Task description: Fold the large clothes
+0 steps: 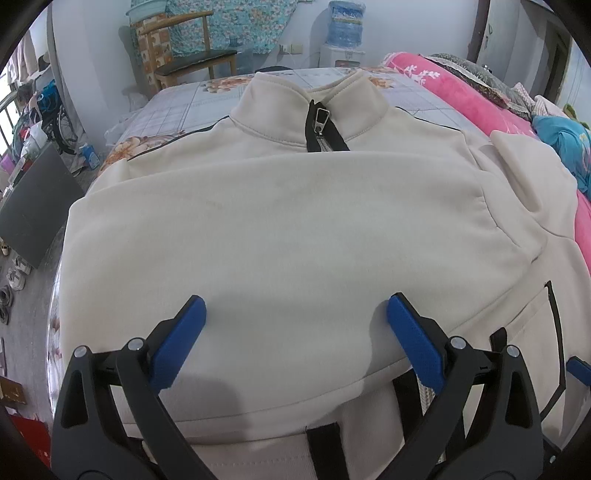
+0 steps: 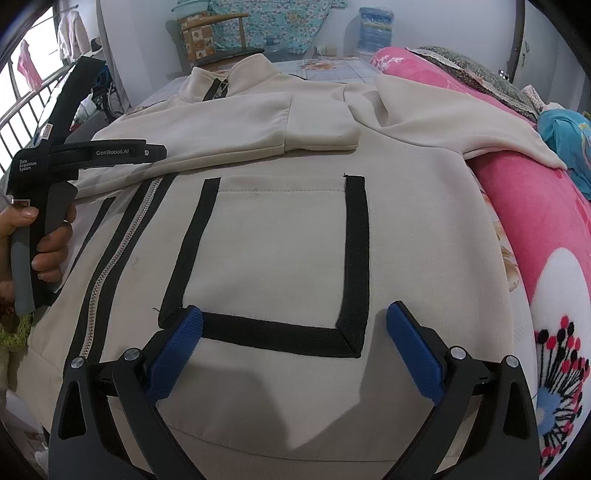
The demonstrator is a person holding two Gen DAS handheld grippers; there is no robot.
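Note:
A cream zip-up jacket [image 1: 288,229] with black trim lies front-up on the bed, collar at the far end. Its left sleeve is folded across the chest [image 2: 236,122]. The other sleeve [image 2: 454,118] lies out over the pink quilt. My left gripper [image 1: 295,332] is open and empty, just above the folded sleeve. My right gripper [image 2: 295,339] is open and empty over the black-edged pocket [image 2: 280,251] near the hem. The left gripper's body [image 2: 55,177], held in a hand, shows at the left of the right wrist view.
A pink flowered quilt [image 2: 546,221] is bunched along the right side of the bed. A wooden chair [image 1: 192,55] and a water dispenser [image 1: 345,33] stand by the far wall. Shoes and a dark board [image 1: 33,214] are on the floor at left.

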